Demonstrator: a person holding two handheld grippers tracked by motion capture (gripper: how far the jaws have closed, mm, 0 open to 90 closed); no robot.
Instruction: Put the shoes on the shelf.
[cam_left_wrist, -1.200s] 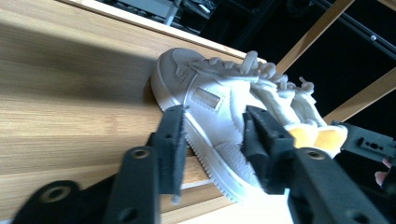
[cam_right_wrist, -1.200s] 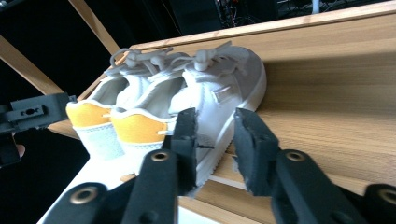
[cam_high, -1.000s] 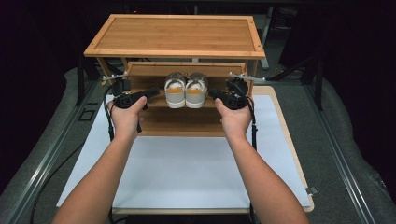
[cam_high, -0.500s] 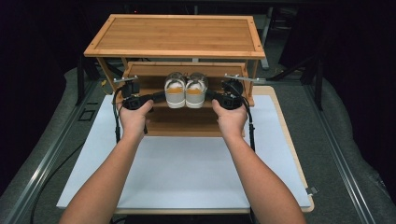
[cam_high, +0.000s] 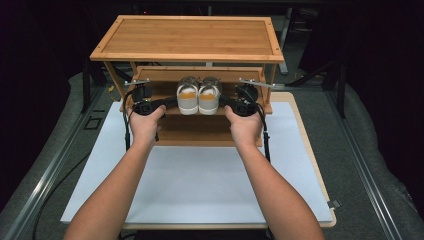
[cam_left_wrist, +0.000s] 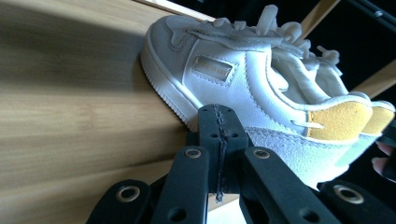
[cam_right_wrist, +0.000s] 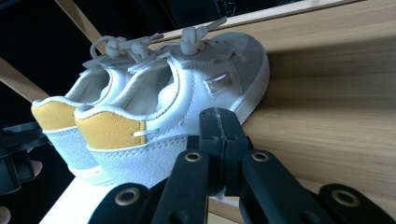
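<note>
White shoes (cam_high: 198, 97) sit between both tongs — left tongs (cam_high: 170, 102) closed; right tongs (cam_high: 224, 101) closed, neither gripping.

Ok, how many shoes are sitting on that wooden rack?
2, side by side on the middle shelf, heels toward the person: the left shoe by the left hand-held gripper, the right shoe by the right hand-held gripper.

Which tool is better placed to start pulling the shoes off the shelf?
Neither clearly. The left tool sits shut against the left shoe, and the right tool mirrors it, shut beside the right shoe on the middle shelf. The pair looks set to be squeezed between both.
</note>
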